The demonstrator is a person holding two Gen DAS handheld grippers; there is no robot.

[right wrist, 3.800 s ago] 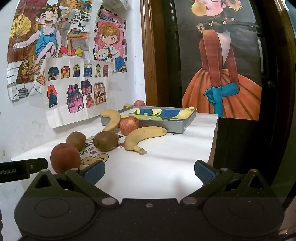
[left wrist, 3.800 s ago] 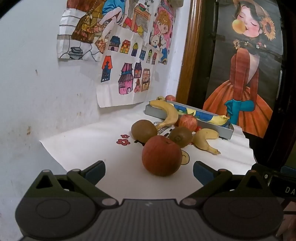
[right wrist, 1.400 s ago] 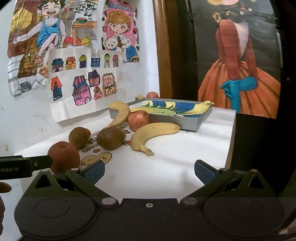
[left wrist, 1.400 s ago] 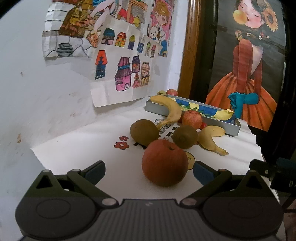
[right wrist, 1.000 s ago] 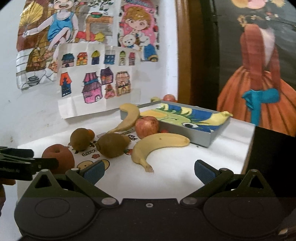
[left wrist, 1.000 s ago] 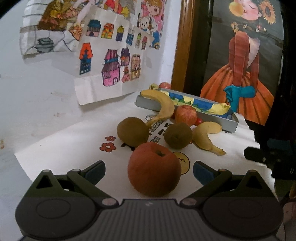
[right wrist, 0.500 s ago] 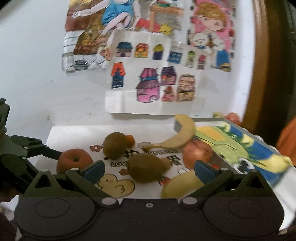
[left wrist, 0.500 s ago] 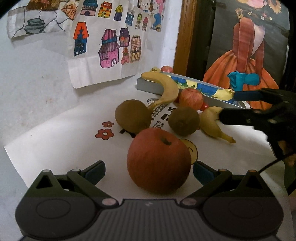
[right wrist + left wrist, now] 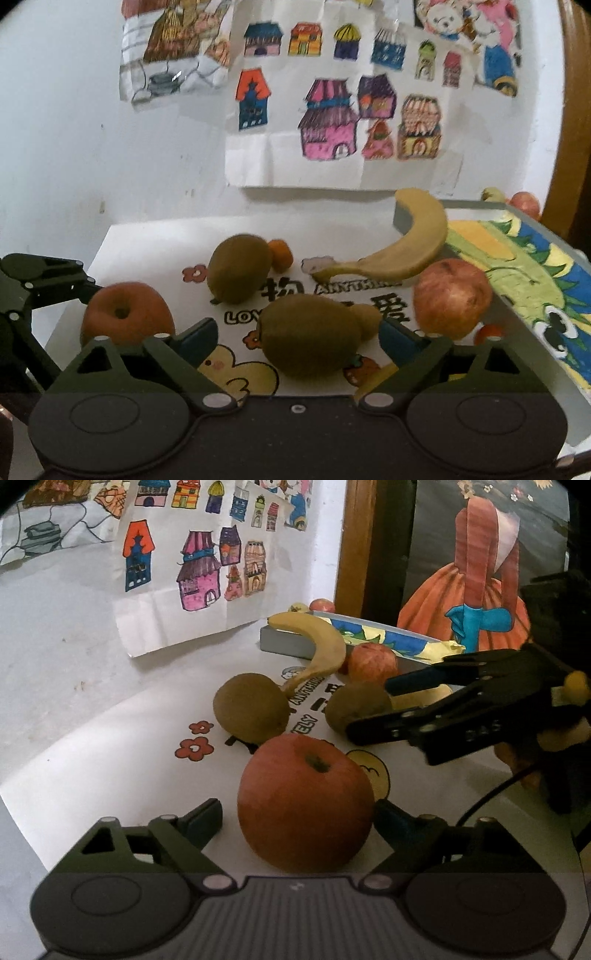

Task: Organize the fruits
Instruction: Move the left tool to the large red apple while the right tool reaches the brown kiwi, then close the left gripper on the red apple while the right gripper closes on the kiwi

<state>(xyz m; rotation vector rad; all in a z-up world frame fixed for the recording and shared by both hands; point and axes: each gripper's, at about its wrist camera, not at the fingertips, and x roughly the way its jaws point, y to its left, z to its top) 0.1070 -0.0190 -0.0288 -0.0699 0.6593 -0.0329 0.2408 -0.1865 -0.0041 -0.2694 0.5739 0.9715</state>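
White tabletop (image 9: 110, 775), apple (image 9: 304, 805) between left tongs (image 9: 299, 818)

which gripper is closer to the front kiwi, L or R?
Right. The right gripper brackets the front kiwi, jaws open. The left gripper sits farther back around the near apple.

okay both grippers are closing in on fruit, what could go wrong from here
Both grippers are open. The left gripper straddles the big apple, which nearly fills its opening, so a fingertip could nudge it and set it rolling. The right gripper brackets a kiwi with a second apple close beside; closing might bump that one.
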